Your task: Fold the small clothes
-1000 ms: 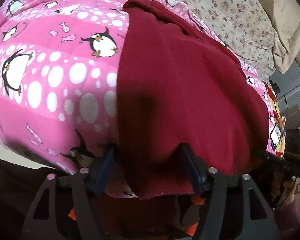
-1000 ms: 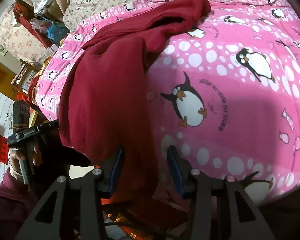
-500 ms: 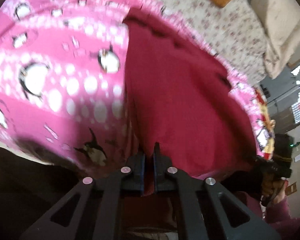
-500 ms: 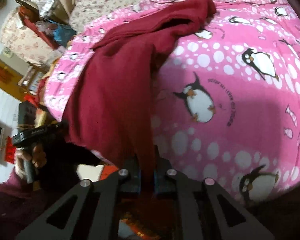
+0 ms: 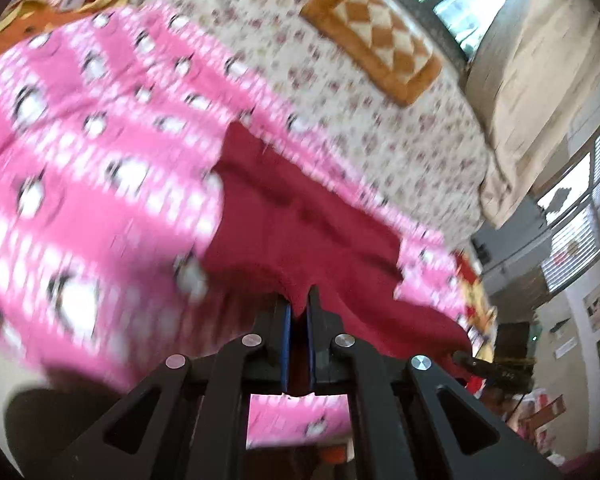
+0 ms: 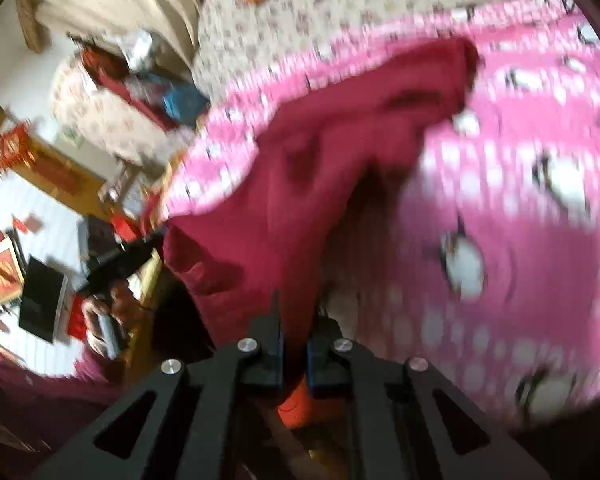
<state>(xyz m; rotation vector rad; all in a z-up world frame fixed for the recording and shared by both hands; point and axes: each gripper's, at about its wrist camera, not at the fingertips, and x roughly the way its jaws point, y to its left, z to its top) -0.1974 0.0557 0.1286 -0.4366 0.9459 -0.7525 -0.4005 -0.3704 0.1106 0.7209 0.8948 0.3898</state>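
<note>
Since the earlier frames both grippers have closed on the near hem of the dark red knitted garment (image 5: 300, 232) and lifted it, so that hem now hangs off the bed cover, and both views have tipped up and blurred.

The pink fleece blanket with white dots and penguins (image 5: 80, 168) fills the left and centre of the left wrist view and the right half of the right wrist view. Beyond it, toward the top of both frames, lies a cream sheet with small flowers (image 5: 340, 80), with an orange-and-cream checked cushion (image 5: 374, 38) on it at upper right in the left view.

The garment runs from the frame centre down to the bottom middle in each view, its far part on the blanket, its near edge raised.

The left gripper (image 5: 299, 314) has its blue-padded jaws pressed together on a fold of the red cloth. The right gripper (image 6: 296, 330) pinches another part of the same hem, jaws nearly touching. In the right view the left hand (image 6: 108, 312) shows at lower left, holding its gripper's handle.
</note>
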